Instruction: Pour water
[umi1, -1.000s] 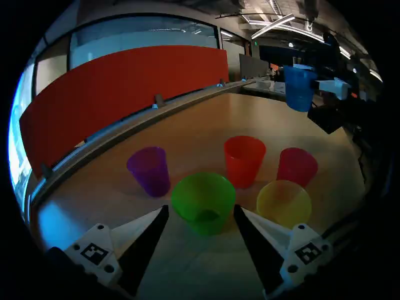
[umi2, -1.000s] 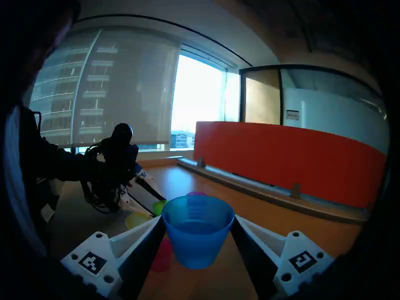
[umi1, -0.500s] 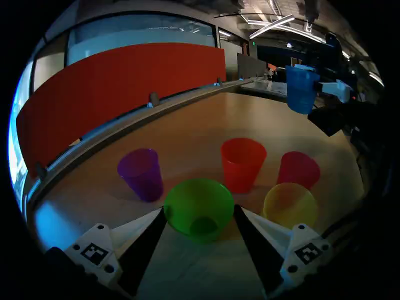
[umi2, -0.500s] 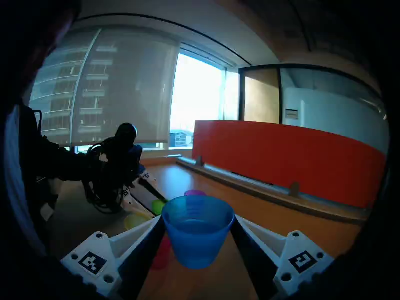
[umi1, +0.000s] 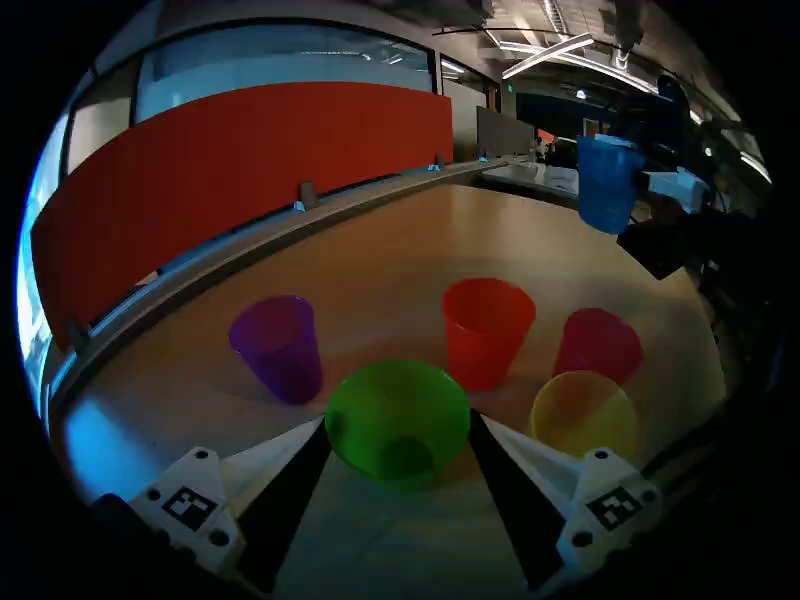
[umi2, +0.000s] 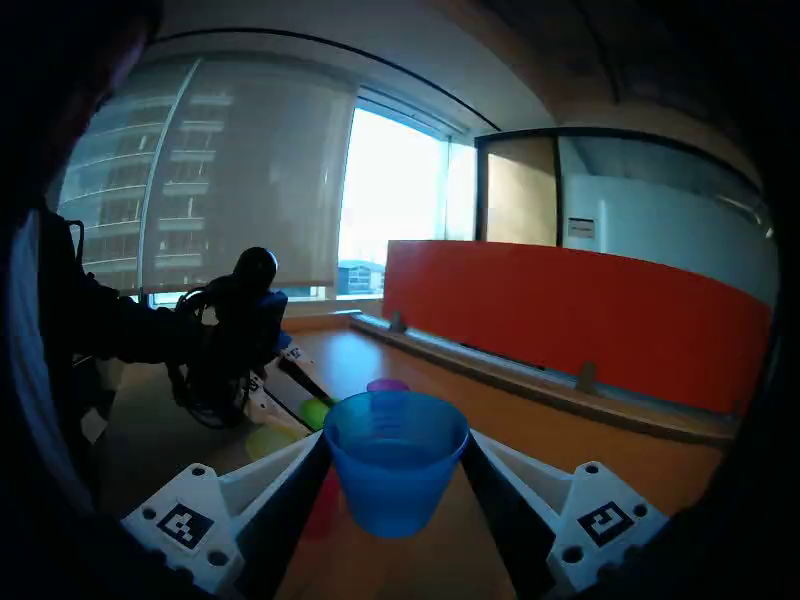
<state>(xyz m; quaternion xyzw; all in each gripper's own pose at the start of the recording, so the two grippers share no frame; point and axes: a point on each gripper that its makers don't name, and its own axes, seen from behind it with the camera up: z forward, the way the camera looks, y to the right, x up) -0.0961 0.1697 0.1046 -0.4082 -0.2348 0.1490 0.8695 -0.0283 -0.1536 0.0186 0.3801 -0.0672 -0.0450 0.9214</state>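
Observation:
My left gripper (umi1: 398, 418) holds a green cup (umi1: 398, 440) between both fingers, low over the wooden table (umi1: 420, 240). Beyond it stand a purple cup (umi1: 277, 345), a red cup (umi1: 487, 330), a magenta cup (umi1: 598, 345) and a yellow cup (umi1: 583, 418). My right gripper (umi2: 396, 436) is shut on a blue cup (umi2: 396, 480) with water in it, held upright in the air. From the left gripper view that blue cup (umi1: 607, 183) hangs at the far right, above the table. The right gripper view shows the green cup (umi2: 316, 411) and purple cup (umi2: 386, 385) far off.
A red partition (umi1: 240, 170) with a grey rail runs along the table's far side. A person's dark sleeve and hand (umi2: 215, 335) hold the left gripper at the left of the right gripper view. Bright windows (umi2: 390, 200) lie behind.
The left gripper has shifted slightly, so the green cup sits nearer in its view and the standing cups slid a little left. The blue cup stays upright, barely moved.

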